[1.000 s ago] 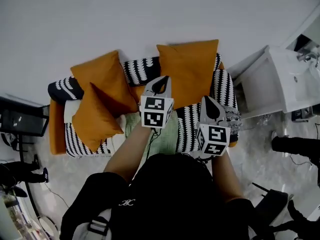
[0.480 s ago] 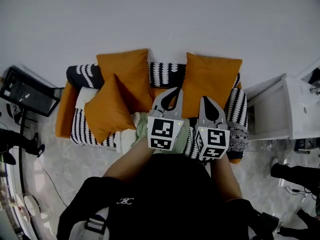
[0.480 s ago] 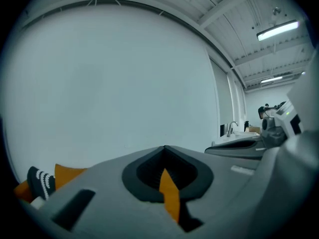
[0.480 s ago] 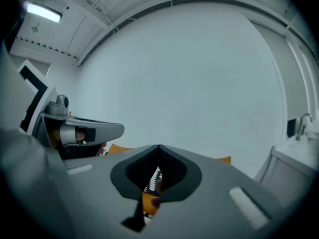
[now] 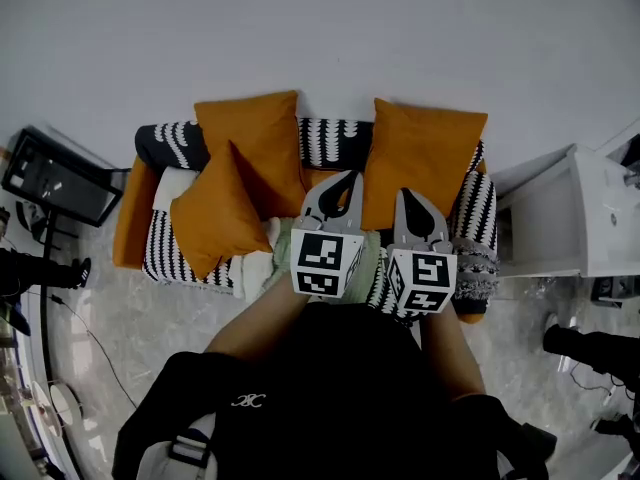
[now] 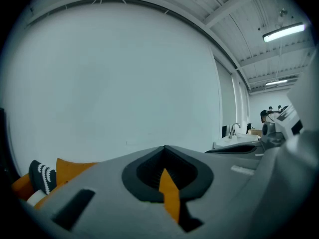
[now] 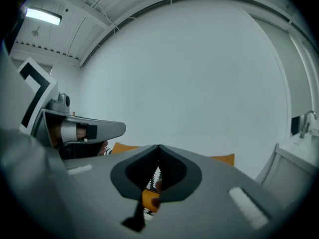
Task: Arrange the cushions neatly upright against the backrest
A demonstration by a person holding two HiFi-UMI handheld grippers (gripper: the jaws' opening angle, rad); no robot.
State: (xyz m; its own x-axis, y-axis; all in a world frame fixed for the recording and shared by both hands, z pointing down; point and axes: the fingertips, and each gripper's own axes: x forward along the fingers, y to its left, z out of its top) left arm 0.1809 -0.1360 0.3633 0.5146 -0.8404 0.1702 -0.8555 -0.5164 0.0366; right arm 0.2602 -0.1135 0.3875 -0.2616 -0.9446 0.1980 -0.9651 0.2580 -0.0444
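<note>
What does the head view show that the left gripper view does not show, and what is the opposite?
Only the head view shows the whole sofa, the back left cushion, the front left cushion before it, the right cushion, a dark screen and the person's arms. Only the left gripper view shows the ceiling lamps. Both show the white wall, striped sofa fabric, some orange cushion and the left gripper, its jaws closed together.

I record the orange cushions as matt cloth, the sofa cover as coarse woven fabric. Left gripper and right gripper: matt grey plastic. Floor: polished, stone-like.
</note>
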